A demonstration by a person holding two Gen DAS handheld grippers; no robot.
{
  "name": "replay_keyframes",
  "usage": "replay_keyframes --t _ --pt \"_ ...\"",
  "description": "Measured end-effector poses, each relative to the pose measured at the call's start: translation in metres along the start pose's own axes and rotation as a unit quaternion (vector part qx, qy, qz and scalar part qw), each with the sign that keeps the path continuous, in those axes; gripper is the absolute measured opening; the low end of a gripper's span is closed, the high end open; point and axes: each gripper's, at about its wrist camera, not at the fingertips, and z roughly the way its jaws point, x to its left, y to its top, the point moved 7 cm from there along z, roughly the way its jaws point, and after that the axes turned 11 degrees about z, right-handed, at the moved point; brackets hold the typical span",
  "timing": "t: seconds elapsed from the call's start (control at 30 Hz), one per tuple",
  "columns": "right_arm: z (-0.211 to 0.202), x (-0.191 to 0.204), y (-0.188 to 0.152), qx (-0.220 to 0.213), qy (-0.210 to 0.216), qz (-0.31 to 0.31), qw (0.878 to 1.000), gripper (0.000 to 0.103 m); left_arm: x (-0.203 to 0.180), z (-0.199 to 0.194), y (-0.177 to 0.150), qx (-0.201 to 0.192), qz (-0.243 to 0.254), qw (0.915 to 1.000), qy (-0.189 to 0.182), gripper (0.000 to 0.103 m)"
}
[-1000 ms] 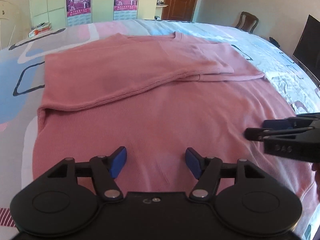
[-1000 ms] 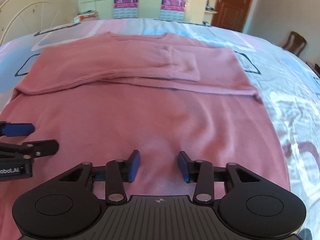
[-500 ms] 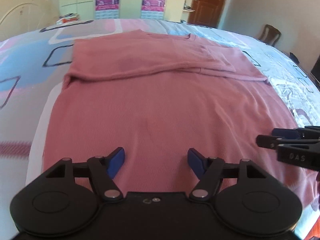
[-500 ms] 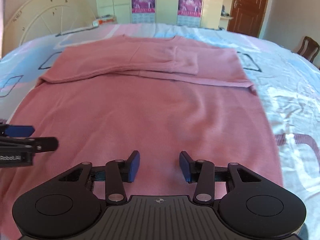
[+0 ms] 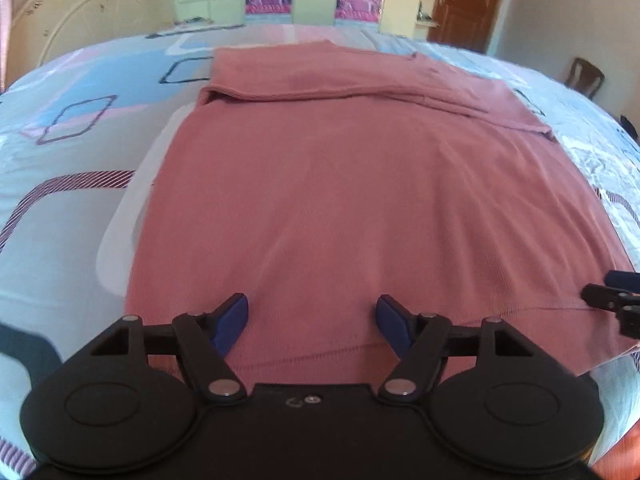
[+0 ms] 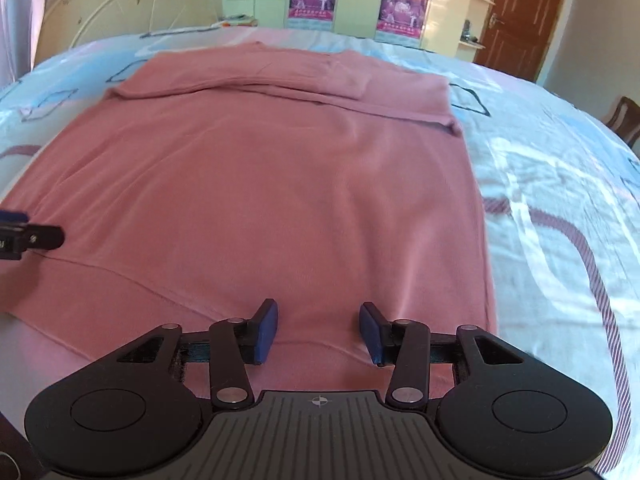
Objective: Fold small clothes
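A pink sweater [image 5: 360, 184] lies flat on the bed, sleeves folded across its far end; it also shows in the right wrist view [image 6: 280, 184]. My left gripper [image 5: 312, 322] is open and empty, just above the sweater's near hem on the left side. My right gripper [image 6: 318, 330] is open and empty above the near hem on the right side. Each gripper's fingertips show at the edge of the other's view: the right one in the left wrist view [image 5: 612, 296], the left one in the right wrist view [image 6: 32, 234].
The bed sheet [image 5: 72, 152] is pale with blue, pink and striped patterns and extends around the sweater [image 6: 560, 200]. A cream headboard [image 6: 120, 12], wardrobe with posters [image 6: 352, 0], brown door [image 6: 520, 20] and a chair [image 5: 584, 76] stand beyond the bed.
Both grippers have pulled back toward me along the sweater, from over its middle to its near hem. The hem line now shows under both. Jaws stayed open.
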Motion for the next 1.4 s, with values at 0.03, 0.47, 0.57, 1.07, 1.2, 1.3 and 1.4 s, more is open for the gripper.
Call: replay_keyframes --t 0.03,0.47,0.57,1.07,1.2,1.3,1.4 --pt "-0.003 -0.003 0.000 -0.001 0.002 0.007 1.000 0.045 0.000 -0.002 -0.001 0.001 -0.001 1.0000 0.002 0.070" --pt "-0.032 -0.034 -0.010 -0.019 0.010 0.017 1.000 0.057 0.003 -0.023 -0.017 0.007 -0.025 0.9992 0.030 0.075" --pt "-0.032 -0.041 -0.009 -0.014 0.013 0.032 0.999 0.057 0.006 -0.029 -0.017 0.008 -0.036 0.9986 0.037 0.075" --pt "-0.025 -0.071 -0.013 0.012 -0.041 0.109 0.993 0.064 0.067 -0.019 -0.031 0.037 -0.089 0.9953 0.012 0.070" --pt "-0.026 -0.074 -0.013 0.022 -0.045 0.146 0.988 0.064 0.067 -0.017 -0.032 0.043 -0.079 0.9959 -0.011 0.077" --pt "-0.030 -0.073 -0.017 0.030 -0.047 0.157 0.986 0.063 0.064 -0.017 -0.033 0.053 -0.054 0.9967 -0.028 0.078" --pt "-0.033 -0.074 -0.021 0.032 -0.052 0.169 0.984 0.054 0.062 -0.021 -0.037 0.054 -0.044 0.9964 -0.048 0.073"
